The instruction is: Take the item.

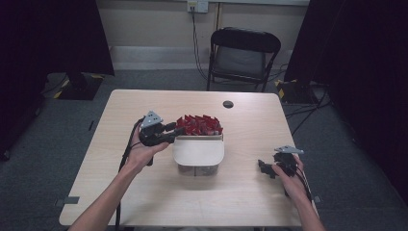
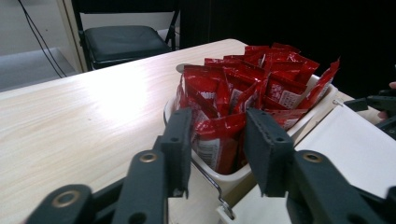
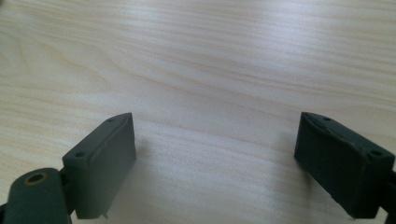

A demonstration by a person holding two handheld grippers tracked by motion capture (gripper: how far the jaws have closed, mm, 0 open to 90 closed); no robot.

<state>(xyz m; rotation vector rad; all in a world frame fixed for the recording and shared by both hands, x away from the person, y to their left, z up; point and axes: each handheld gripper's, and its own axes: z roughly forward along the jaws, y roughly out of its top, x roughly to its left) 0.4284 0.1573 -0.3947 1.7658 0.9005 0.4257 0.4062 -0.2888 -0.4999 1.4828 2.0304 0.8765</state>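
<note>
A white bin (image 1: 183, 142) in the middle of the table holds several upright red packets (image 1: 199, 124); a white lid (image 1: 198, 153) covers its near half. My left gripper (image 1: 174, 133) reaches in from the bin's left side. In the left gripper view its jaws straddle the bin's rim (image 2: 233, 179), and the pads of the left gripper (image 2: 219, 149) press on both edges of the nearest red packet (image 2: 217, 137). My right gripper (image 1: 263, 168) rests low at the table's right, apart from the bin. The right gripper (image 3: 215, 158) stands open over bare wood, nothing between its jaws.
The wooden table (image 1: 144, 192) has bare room on all sides of the bin. A small dark round hole (image 1: 228, 104) sits near its far edge. Behind the table stands a black folding chair (image 1: 243, 50). Dark curtains hang at both sides.
</note>
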